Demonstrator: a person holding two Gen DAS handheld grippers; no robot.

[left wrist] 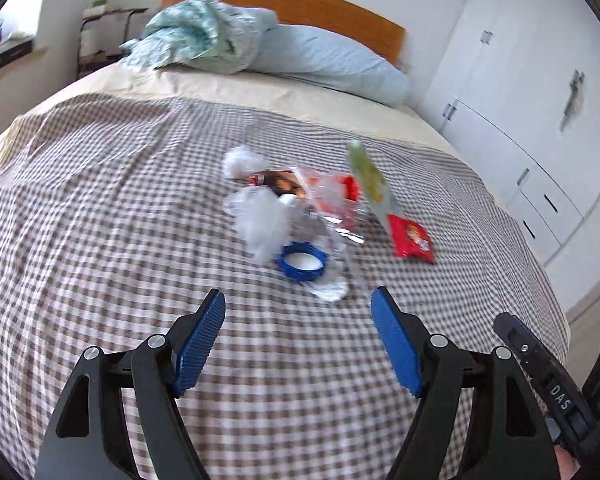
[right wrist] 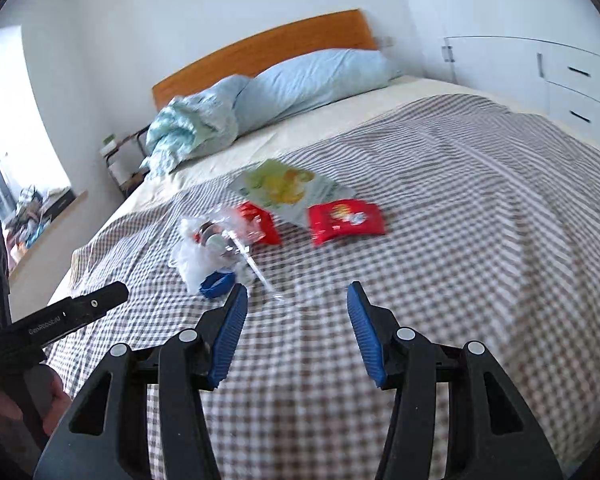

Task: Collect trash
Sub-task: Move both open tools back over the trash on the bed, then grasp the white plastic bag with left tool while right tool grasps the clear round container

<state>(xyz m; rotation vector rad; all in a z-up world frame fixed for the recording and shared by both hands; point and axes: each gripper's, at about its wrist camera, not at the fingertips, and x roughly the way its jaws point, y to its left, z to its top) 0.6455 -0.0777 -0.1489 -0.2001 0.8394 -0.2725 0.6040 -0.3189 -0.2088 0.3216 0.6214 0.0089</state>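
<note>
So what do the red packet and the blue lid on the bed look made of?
Red packet: probably glossy plastic film, judging by its sheen and crinkles. Blue lid: likely rigid moulded plastic, with a matte, seemingly ridged rim; blur hides finer detail.

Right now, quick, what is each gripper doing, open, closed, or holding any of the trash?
Left gripper: open, holding nothing, above the checked bedspread.
Right gripper: open, holding nothing, short of the trash pile.

letters "DAS" on the black handle (left wrist: 556,394) at right edge of left wrist view, faint word like "GenRobot.AI" on the black gripper body (right wrist: 52,322) at left of right wrist view, wrapper prints too blurred to read
</note>
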